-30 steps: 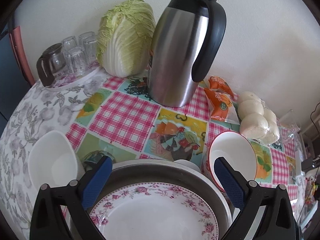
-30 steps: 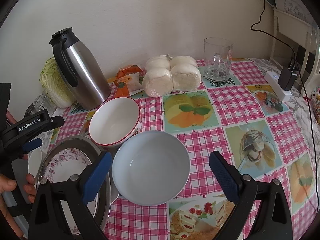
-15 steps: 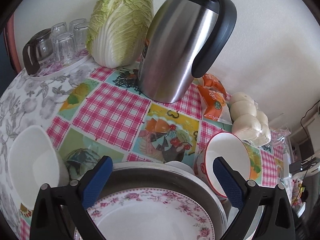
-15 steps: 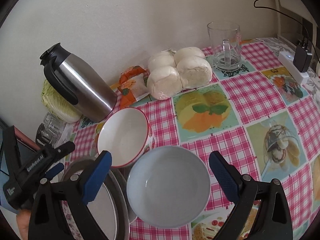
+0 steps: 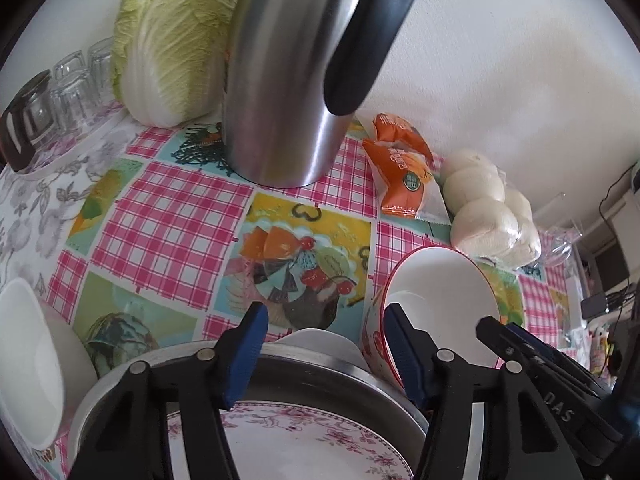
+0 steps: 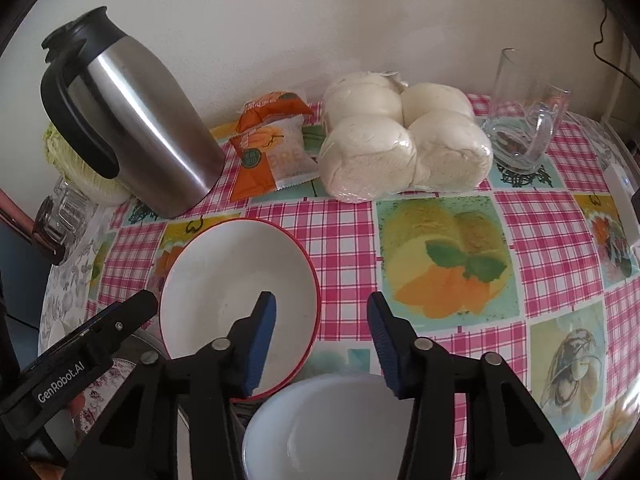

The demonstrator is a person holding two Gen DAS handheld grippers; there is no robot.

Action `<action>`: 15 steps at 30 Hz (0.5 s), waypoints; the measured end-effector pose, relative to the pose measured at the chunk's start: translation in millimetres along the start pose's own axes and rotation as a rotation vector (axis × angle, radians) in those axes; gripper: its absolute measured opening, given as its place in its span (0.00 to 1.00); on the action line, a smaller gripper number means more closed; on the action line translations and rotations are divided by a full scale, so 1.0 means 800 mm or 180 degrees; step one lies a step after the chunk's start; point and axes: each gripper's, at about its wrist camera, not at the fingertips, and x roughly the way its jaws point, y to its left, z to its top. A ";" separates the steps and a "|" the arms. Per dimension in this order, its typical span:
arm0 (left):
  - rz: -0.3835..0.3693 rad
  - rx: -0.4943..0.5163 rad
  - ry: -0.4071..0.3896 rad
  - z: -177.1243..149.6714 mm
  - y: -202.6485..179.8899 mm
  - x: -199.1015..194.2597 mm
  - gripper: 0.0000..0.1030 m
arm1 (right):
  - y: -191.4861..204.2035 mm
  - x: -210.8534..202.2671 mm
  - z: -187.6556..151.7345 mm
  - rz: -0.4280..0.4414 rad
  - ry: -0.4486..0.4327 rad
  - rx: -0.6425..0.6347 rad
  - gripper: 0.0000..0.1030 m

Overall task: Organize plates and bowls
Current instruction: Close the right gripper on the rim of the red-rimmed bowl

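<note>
A pink-flowered plate (image 5: 304,444) lies in a metal basin (image 5: 320,364) under my left gripper (image 5: 324,354). Its jaws are closing above the basin's far rim and a small white dish (image 5: 316,338), with no pad touching either. A red-rimmed white bowl (image 6: 232,280) stands just right of the basin. My right gripper (image 6: 322,342) straddles that bowl's right rim, one finger inside and one outside. Its jaws are closing too, and the pads stand clear of the rim. A plain pale bowl (image 6: 336,432) sits below the right gripper. Another white bowl (image 5: 28,364) stands left of the basin.
A steel jug (image 5: 288,80) stands close ahead, with a cabbage (image 5: 172,40) and a tray of glasses (image 5: 60,92) to its left. An orange snack packet (image 6: 272,148), wrapped buns (image 6: 404,148) and a glass mug (image 6: 524,120) line the wall. The checked tablecloth (image 6: 440,240) lies bare right of the bowls.
Both grippers have moved forward and lower and their jaws have narrowed. The right gripper shifted left from over the pale bowl to the red-rimmed bowl's rim.
</note>
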 end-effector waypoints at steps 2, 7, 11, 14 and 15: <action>0.0056 0.0088 0.0014 0.000 -0.006 0.000 0.55 | 0.003 0.008 0.000 -0.0008 0.0042 -0.0037 0.37; 0.0104 0.0152 0.0110 0.008 -0.016 0.001 0.49 | 0.005 0.023 -0.002 -0.0013 0.0146 -0.0052 0.19; 0.0136 0.0262 0.0250 0.016 -0.032 0.013 0.44 | 0.004 0.029 -0.004 0.0027 0.0160 -0.0041 0.12; 0.0159 0.0326 0.0397 0.017 -0.042 0.029 0.35 | 0.001 0.032 -0.004 0.0065 0.0177 -0.0001 0.12; 0.0166 0.0341 0.0456 0.017 -0.045 0.035 0.34 | 0.002 0.033 -0.004 0.0066 0.0183 -0.0007 0.12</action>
